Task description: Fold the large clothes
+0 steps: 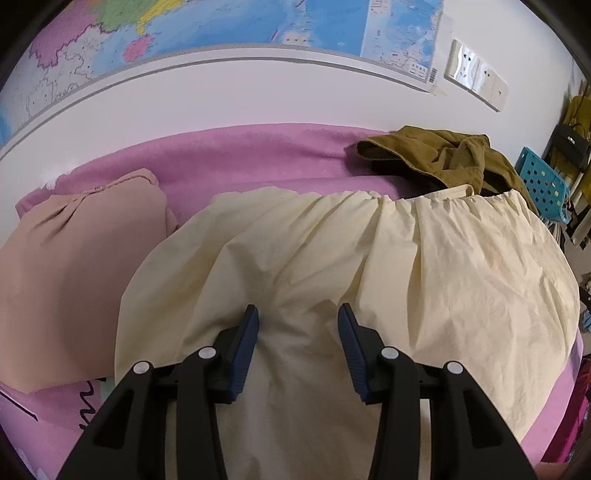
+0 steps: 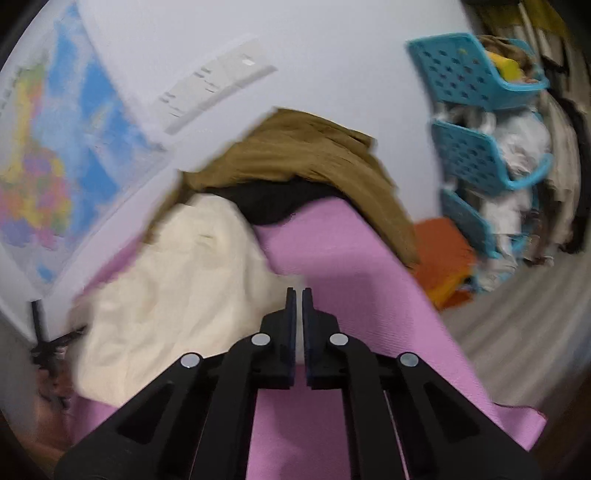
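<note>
Pale cream crinkled cotton garment with gathered elastic edge: spread over the pink cloth-covered surface, gathered edge toward the wall, cloth wrinkled and bunched. In the right wrist view the same cream garment lies left of the claw, blurred.

Left claw: released, blue-padded fingers set wide apart, both resting on or just above the cream cloth; nothing pinched between them.

Right claw: clenched, fingers nearly together with a thin gap; nothing visible between them. It is over the pink surface, just beside the cream garment's edge.

Peach-tan folded garment: on the pink surface, left of the cream garment, touching or slightly under its edge.

Olive-brown corduroy garment: heaped against the wall beyond the cream garment, over a black cloth.

Coloured wall map: on the white wall above the surface.

White switch plates: on the wall, right of the map.

Turquoise perforated plastic basket rack: stacked tiers at right, stuffed with cloth.

Orange block: on the floor beside the rack.
</note>
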### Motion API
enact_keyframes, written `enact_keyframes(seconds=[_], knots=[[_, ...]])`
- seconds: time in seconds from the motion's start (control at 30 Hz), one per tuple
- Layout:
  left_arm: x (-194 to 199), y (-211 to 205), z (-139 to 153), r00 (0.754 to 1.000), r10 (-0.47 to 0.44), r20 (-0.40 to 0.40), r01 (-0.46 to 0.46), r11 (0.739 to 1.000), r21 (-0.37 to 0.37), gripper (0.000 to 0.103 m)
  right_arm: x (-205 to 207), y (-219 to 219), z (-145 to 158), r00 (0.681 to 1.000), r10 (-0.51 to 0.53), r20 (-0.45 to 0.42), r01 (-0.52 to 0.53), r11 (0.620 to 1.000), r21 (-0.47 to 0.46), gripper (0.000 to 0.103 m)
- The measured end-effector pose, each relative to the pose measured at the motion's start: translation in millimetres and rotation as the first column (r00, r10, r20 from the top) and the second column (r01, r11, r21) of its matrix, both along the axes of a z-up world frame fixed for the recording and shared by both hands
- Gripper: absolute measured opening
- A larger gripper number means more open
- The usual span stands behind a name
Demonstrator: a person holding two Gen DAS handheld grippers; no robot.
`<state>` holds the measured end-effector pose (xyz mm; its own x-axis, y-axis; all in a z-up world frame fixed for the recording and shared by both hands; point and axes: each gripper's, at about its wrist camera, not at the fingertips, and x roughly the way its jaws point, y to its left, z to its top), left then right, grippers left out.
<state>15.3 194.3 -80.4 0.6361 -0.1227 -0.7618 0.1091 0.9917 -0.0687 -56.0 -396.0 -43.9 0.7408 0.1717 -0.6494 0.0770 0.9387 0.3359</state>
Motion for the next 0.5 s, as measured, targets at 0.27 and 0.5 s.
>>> enact_keyframes(seconds=[0.27, 0.5], knots=[[-31.9, -12.4, 21.1, 0.996, -0.042, 0.077, 0.039, 0.999, 0.036, 0.047, -14.1, 55.2, 31.0, 0.981, 0.157, 0.113, -0.15, 0.986, -0.073, 0.028], [-43.4, -24.1, 7.3, 0.999, -0.035, 0.041, 0.031, 0.996, 0.082, 0.048, 11.3, 99.9, -5.1, 0.962, 0.271, -0.021, -0.272, 0.959, -0.074, 0.029]])
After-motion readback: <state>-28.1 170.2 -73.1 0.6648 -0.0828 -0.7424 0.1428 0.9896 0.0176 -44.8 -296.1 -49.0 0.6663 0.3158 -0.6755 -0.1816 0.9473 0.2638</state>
